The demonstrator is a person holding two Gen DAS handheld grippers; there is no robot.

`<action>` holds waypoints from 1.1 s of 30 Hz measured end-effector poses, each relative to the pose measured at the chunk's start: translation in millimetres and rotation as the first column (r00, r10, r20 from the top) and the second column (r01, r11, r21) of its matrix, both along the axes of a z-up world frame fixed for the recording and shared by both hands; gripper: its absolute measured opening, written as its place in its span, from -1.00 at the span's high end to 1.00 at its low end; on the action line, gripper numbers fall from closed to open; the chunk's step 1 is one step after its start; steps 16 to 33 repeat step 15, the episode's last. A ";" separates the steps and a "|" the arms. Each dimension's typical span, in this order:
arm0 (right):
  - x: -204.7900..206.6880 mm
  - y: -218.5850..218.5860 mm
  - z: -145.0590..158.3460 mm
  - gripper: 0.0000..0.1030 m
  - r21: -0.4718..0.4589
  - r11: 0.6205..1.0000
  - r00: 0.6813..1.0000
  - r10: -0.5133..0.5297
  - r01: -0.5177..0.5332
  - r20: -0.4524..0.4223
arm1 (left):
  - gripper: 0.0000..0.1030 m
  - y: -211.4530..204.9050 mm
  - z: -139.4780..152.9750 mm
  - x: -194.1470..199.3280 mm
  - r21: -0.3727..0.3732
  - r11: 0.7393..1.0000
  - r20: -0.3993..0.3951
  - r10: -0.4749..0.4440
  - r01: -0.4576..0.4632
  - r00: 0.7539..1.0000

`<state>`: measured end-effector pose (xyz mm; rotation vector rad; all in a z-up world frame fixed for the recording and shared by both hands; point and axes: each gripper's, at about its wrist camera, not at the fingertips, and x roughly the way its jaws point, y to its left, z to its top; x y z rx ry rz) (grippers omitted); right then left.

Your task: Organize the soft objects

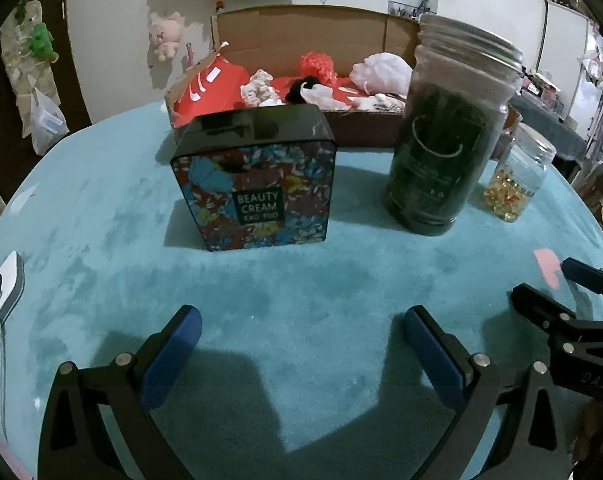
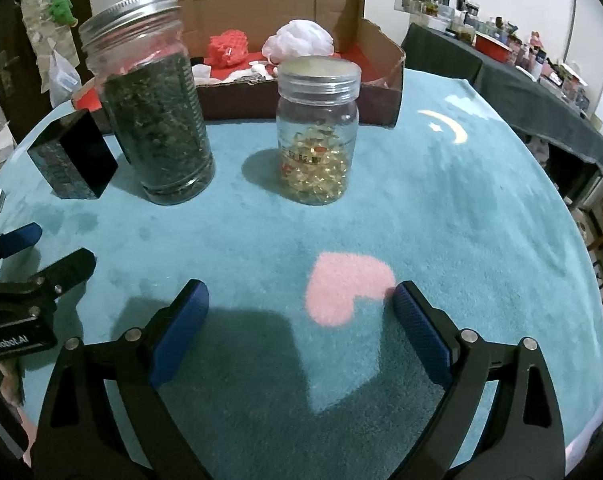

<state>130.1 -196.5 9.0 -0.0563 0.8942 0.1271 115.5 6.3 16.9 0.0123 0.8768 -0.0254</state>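
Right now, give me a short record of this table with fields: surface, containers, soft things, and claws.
surface: teal cloth with a pink heart
containers: floral tin, tall dark jar, small capsule jar, all upright
soft things: red puff and white puff inside cardboard box
left claw: open, holding nothing
right claw: open, holding nothing

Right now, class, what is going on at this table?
A person holds two grippers, the left gripper and right gripper, both open and empty above the teal cloth. The soft objects, like the white puff, sit in the cardboard box behind the jars. Nothing is being handled.
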 end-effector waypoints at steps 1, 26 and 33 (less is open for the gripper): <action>0.1 -0.8 0.0 -0.87 0.004 1.000 1.000 -0.001 0.001 -0.001 | -1.00 0.5 -0.1 -0.2 -0.003 1.000 0.001 0.002 -0.002 1.000; 3.8 -1.3 0.6 -0.92 0.017 1.000 1.000 -0.012 0.012 -0.008 | -1.00 0.6 -0.2 -2.2 -0.009 1.000 0.004 0.005 -0.005 1.000; 3.8 -1.3 0.6 -0.92 0.017 1.000 1.000 -0.012 0.012 -0.008 | -1.00 0.6 -0.2 -2.2 -0.009 1.000 0.004 0.005 -0.005 1.000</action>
